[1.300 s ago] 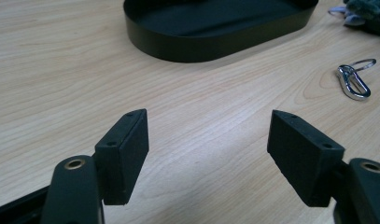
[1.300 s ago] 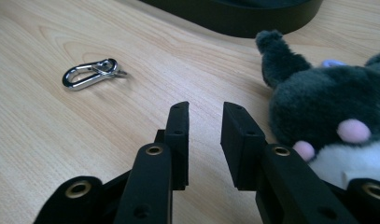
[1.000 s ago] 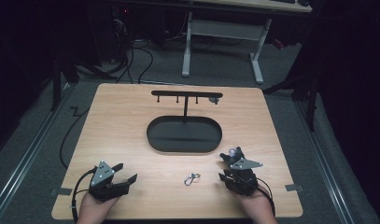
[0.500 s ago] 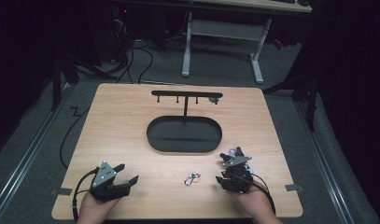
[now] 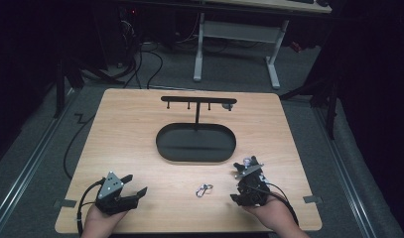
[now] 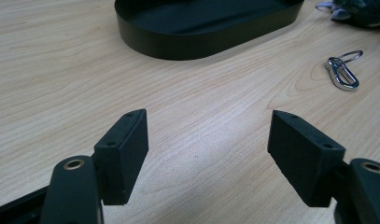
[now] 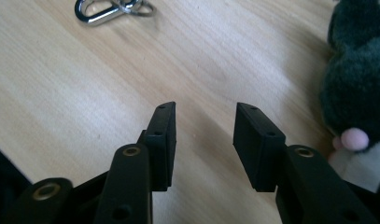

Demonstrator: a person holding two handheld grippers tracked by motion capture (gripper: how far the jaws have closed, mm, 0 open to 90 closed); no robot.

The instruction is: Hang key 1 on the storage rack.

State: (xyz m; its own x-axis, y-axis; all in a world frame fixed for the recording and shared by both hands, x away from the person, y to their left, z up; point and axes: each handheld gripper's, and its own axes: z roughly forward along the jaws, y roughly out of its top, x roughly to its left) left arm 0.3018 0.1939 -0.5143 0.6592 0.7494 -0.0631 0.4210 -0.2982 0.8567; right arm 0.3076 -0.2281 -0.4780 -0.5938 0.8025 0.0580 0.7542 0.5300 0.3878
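The carabiner clip (image 5: 204, 190), with a key ring attached, lies flat on the counter (image 5: 140, 129) near the near edge, between the two grippers and just beside the right gripper (image 5: 246, 191). The left gripper (image 5: 135, 191) rests well apart from it toward the near-left corner.

In the right gripper view the clip (image 7: 101, 11) lies ahead of the fingers (image 7: 162, 140) and off to their left, its long axis slanting across the line of approach. Those fingers stand partly apart with bare wood between them; they have just been opening and grasp nothing. A dark plush toy (image 7: 358, 88) with a pink spot sits close against that gripper's right side.

In the left gripper view the fingers (image 6: 124, 154) are spread wide and released, and the clip (image 6: 342, 74) shows far ahead to the right.

Beyond, a black oval tray (image 5: 194, 144) carries a hook rack (image 5: 197, 101).

Judgement: the right hand is the nearer and would need to swing leftward to straddle the clip across its narrow width.
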